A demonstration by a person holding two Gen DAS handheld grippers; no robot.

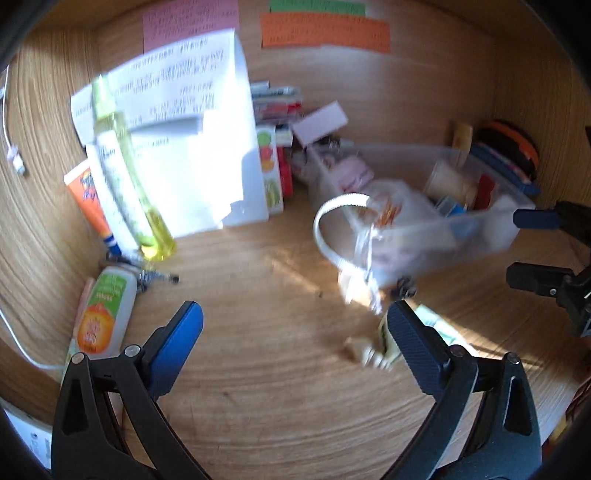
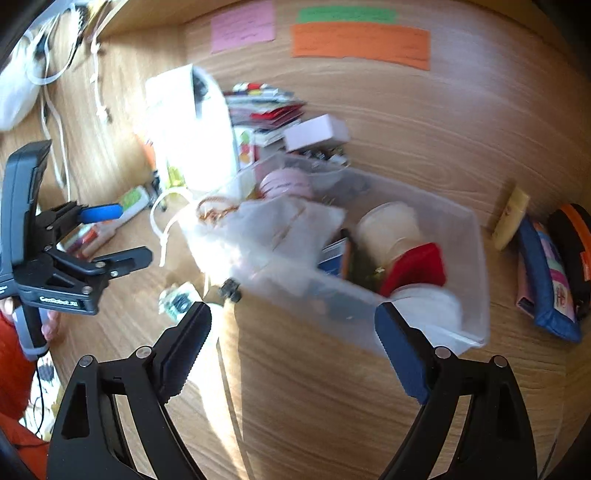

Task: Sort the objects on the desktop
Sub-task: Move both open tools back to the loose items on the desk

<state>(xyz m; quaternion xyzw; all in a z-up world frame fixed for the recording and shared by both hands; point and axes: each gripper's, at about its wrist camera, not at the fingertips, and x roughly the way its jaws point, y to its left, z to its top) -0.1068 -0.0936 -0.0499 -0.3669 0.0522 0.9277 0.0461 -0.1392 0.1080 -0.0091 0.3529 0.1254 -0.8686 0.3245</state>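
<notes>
Wooden surface [image 1: 280,369] is seen under a clear plastic box [image 2: 476,266]; small pale loose bits [image 1: 365,354] lie just beside it. Both the left gripper [image 1: 295,328] and right gripper [image 2: 293,332] are held wide, empty. One bit should be picked slowly.

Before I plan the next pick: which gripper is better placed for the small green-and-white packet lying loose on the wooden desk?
Probably the left gripper: open, empty, with the small green-and-white packet beside its fingertip.

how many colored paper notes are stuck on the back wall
3: a pink note on the left, a green note up on the right, and an orange note directly below the green one. More may lie outside the frame.
</notes>
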